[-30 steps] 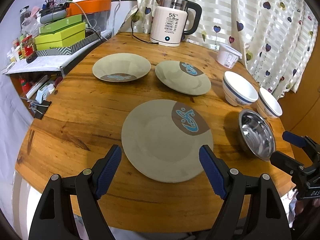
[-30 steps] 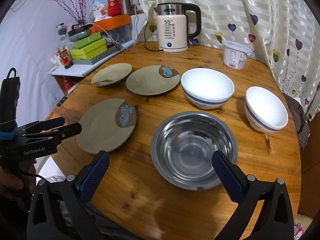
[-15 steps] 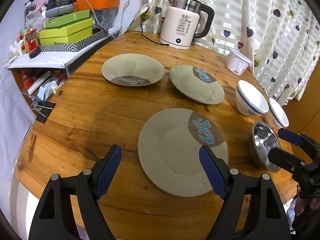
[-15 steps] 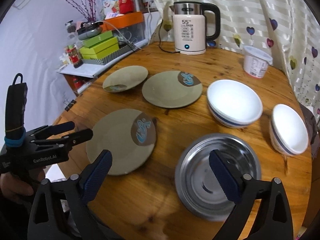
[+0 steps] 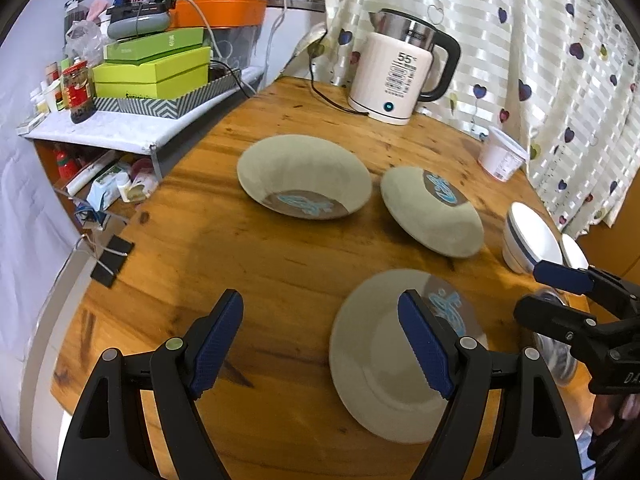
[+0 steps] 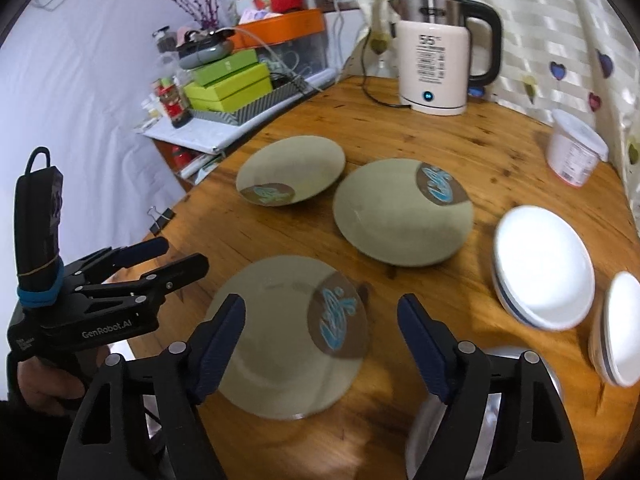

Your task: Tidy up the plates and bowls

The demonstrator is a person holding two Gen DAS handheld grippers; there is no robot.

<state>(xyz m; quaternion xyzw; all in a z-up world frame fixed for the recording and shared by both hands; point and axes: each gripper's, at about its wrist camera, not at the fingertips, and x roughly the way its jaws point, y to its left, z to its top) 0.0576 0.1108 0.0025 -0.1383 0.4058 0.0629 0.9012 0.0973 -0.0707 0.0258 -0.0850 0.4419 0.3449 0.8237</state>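
Observation:
Three beige plates with blue-and-brown motifs lie on the round wooden table (image 5: 248, 256): a near one (image 5: 380, 356) (image 6: 280, 344), a far left one (image 5: 302, 176) (image 6: 290, 168) and a middle one (image 5: 432, 210) (image 6: 402, 212). Two white bowls (image 6: 544, 266) (image 6: 618, 338) and a steel bowl (image 6: 492, 412) stand at the right. My left gripper (image 5: 320, 340) is open and empty, above bare table left of the near plate. My right gripper (image 6: 320, 344) is open and empty, over the near plate.
A white electric kettle (image 5: 398, 76) with its cord stands at the table's far edge, a white lidded tub (image 5: 500, 154) beside it. A side shelf with green boxes (image 5: 152, 72) adjoins the table's left. Curtains hang behind.
Both grippers have swung to the left. The left now faces bare table instead of the near plate. The right has left the steel bowl and now faces the near plate.

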